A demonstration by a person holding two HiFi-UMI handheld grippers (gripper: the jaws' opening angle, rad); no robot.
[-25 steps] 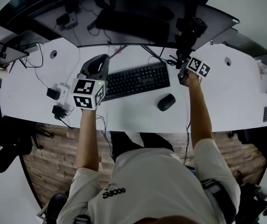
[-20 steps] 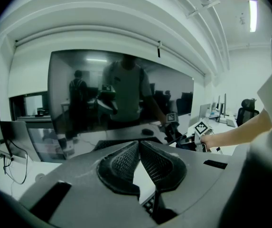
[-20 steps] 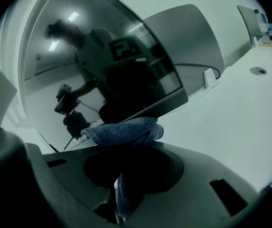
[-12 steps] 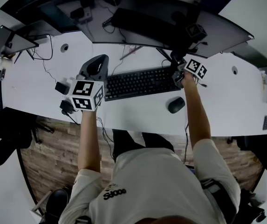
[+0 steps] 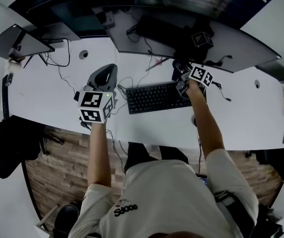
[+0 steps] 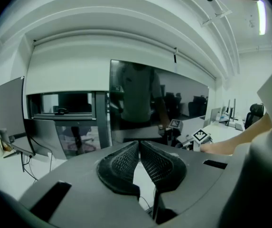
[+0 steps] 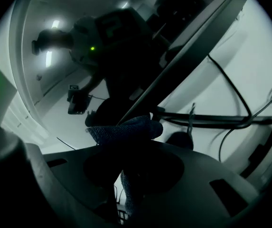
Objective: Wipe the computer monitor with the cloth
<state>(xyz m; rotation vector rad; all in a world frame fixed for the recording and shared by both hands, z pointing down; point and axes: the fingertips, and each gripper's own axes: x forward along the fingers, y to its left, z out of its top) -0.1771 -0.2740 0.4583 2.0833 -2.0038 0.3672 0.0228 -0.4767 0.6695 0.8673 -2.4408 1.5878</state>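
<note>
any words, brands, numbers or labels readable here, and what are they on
Shirt print: one short dark word, too blurred to read with certainty.
Keyboard: key legends too small to read.
Marker cubes: black-and-white square patterns only, no words or numbers.

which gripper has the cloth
The right gripper: its jaws are shut on the dark cloth. The left gripper has shut, empty jaws.

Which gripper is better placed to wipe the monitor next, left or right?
Right. The right gripper holds the cloth by the monitor's lower edge; the left gripper is shut and empty over the desk.
</note>
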